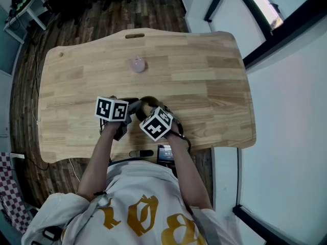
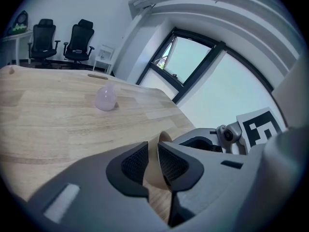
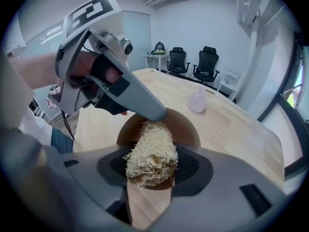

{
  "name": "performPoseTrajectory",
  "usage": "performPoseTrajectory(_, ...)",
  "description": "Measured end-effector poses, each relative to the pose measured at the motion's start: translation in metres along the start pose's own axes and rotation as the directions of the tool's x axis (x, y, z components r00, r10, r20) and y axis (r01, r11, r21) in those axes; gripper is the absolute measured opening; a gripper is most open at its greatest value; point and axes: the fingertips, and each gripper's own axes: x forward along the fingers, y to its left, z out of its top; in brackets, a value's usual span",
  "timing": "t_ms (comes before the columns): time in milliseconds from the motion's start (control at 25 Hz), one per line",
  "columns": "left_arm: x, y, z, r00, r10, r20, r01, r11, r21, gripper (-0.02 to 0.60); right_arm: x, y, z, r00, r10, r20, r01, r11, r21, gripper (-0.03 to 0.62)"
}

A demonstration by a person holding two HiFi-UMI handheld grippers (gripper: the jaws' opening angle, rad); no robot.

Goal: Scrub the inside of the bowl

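Note:
A brown bowl (image 1: 147,101) sits on the wooden table (image 1: 204,80) near the front middle. My left gripper (image 2: 153,151) is shut on the bowl's thin rim (image 2: 163,138), one pad inside and one outside. My right gripper (image 3: 151,164) is shut on a pale fibrous scrubber (image 3: 150,151), and the scrubber's tip lies over the bowl's inside (image 3: 186,125). In the right gripper view, the left gripper (image 3: 155,111) reaches in from the upper left and pinches the bowl's near rim. From the head, both marker cubes hide most of the bowl.
A small pale pink rounded object (image 1: 137,64) stands farther back on the table, also in the left gripper view (image 2: 105,98). Office chairs (image 2: 79,37) stand beyond the table's far end. The table's front edge (image 1: 127,154) is close to the person's body.

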Motion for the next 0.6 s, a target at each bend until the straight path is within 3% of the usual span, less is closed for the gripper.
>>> performPoseTrajectory(400,0.002,0.004,-0.005,1.0,0.018,-0.015,-0.017,1.0,0.016,0.058,0.003,0.013,-0.008,0.996,0.087,-0.019,-0.087,0.996,-0.026,0.196)
performPoseTrajectory(600,0.002,0.003,-0.007,0.999,0.039,-0.031,-0.037,0.997,0.074,0.058,0.001,0.026,-0.008,0.98,0.195,-0.033,-0.193,0.979,0.059,0.196)
